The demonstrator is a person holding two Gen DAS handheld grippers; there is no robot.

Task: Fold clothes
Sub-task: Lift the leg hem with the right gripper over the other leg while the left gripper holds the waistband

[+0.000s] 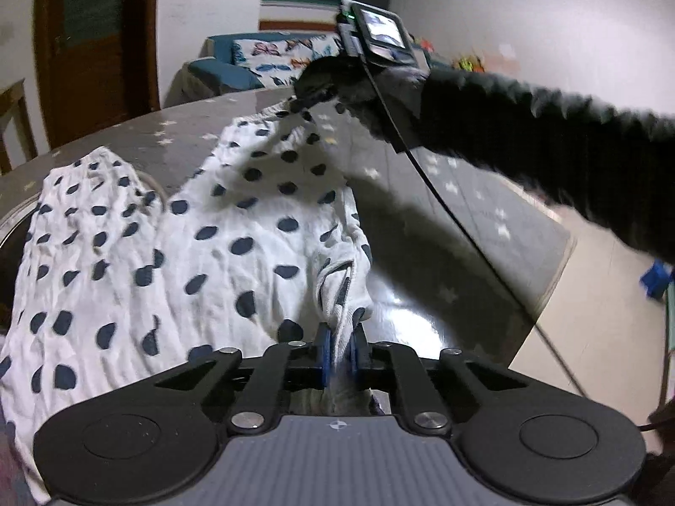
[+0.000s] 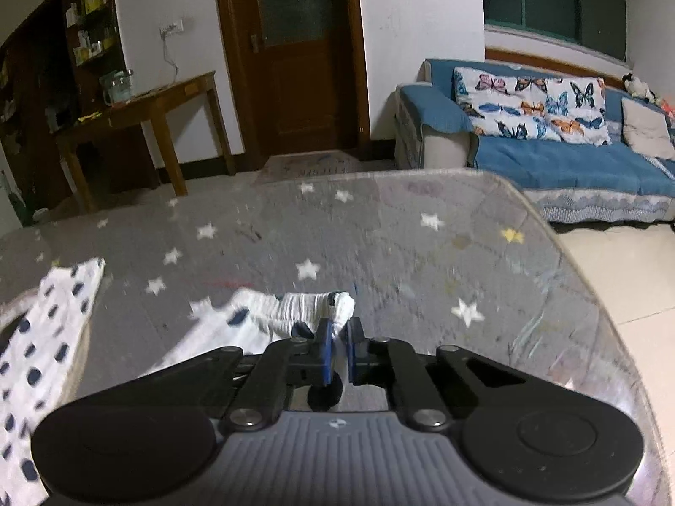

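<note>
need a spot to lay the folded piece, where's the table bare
Bare patches: the starred table beyond the right gripper, out to its far edge and its right edge by the sofa; also the strip between the two spreads of the polka-dot garment. It is crowded on the left, where the garment covers the table, pinched by the left gripper.

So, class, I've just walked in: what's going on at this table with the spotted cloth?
A person is folding a white garment with dark blue dots on a star-patterned table, holding a gripper in each hand. The left hand-held gripper is shut on one bunched edge of the fabric. The right hand-held gripper is shut on another edge, farther across the table. Between the two grips that edge is raised off the table; the rest lies rumpled, not yet folded.
</note>
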